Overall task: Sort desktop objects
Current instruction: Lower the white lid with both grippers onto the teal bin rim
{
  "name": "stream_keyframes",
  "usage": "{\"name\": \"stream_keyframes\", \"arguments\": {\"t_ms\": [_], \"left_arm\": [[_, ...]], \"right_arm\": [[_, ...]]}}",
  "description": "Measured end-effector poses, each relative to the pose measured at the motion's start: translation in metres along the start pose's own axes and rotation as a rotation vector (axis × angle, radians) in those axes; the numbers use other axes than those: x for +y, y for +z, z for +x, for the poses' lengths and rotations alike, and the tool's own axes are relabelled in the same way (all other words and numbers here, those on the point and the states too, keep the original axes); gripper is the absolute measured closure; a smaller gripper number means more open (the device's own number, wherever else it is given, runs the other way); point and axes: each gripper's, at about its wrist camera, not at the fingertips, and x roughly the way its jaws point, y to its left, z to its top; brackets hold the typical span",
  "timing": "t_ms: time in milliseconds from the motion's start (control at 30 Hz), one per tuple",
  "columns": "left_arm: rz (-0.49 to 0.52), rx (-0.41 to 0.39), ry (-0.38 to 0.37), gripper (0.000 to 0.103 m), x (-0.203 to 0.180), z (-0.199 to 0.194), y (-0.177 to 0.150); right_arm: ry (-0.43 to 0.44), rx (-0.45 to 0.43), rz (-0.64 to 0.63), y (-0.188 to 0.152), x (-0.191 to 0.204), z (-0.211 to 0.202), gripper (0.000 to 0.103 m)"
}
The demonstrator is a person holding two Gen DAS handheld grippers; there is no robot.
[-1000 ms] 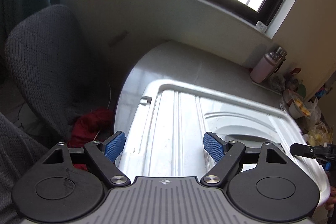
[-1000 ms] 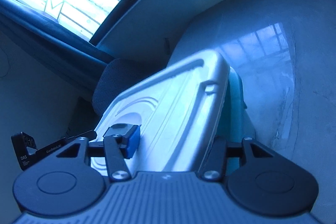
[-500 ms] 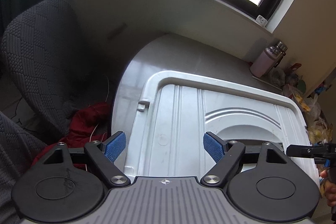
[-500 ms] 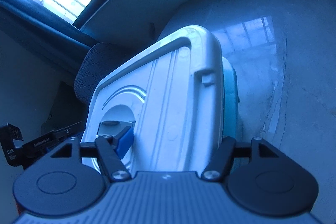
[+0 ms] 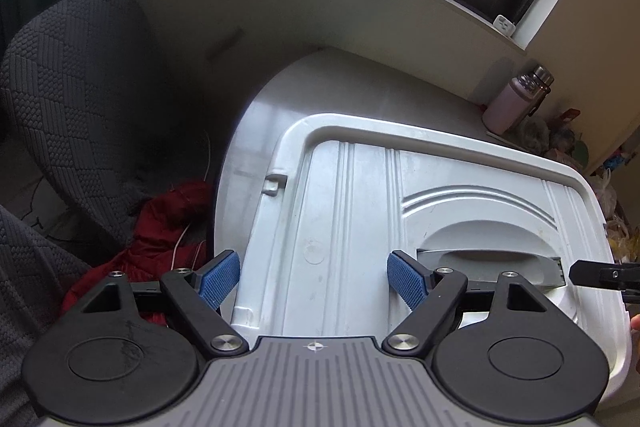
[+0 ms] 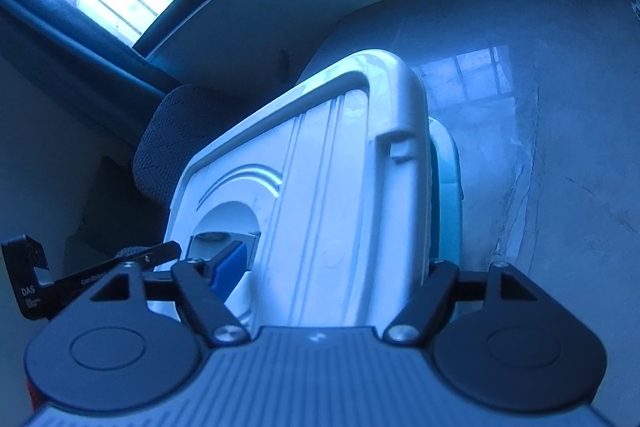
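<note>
The grey table (image 5: 360,87) is the biggest thing before me, and it runs from the centre up toward 1 o'clock, where the wall and the window are. On it sits the storage box, and its white lid (image 5: 352,195) covers most of the middle of my left view; in my right view I see the same lid from its edge, with the teal body of the box (image 6: 448,195) under it at 3 o'clock. At 9 o'clock in the left view is a dark chair (image 5: 72,99), and below it, at 8 o'clock, a red cloth (image 5: 160,227) lies on the floor. A pink bottle (image 5: 506,105) stands at 2 o'clock, at the far end of the table beside the wall. The grey handle (image 5: 492,263) lies in the recess of the lid at 3 o'clock. My left tongs (image 5: 312,281) are spread wide over the near left part of the lid, and they grip nothing. My right tongs (image 6: 332,271) are opening now: the edge of the lid is between the jaws, one blue pad (image 6: 228,265) is near the handle recess, and the other pad is hidden behind the rim.
</note>
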Motion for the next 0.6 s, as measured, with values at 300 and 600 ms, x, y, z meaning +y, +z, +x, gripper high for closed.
{"name": "stream_keyframes", "arguments": {"t_ms": [300, 600], "left_arm": [[0.009, 0.014, 0.012, 0.021, -0.001, 0.004, -0.001], [0.011, 0.021, 0.006, 0.021, -0.004, 0.007, -0.004]], "right_arm": [[-0.074, -0.033, 0.021, 0.004, -0.011, -0.016, 0.02], [-0.217, -0.111, -0.055, 0.004, -0.015, -0.034, 0.019]]}}
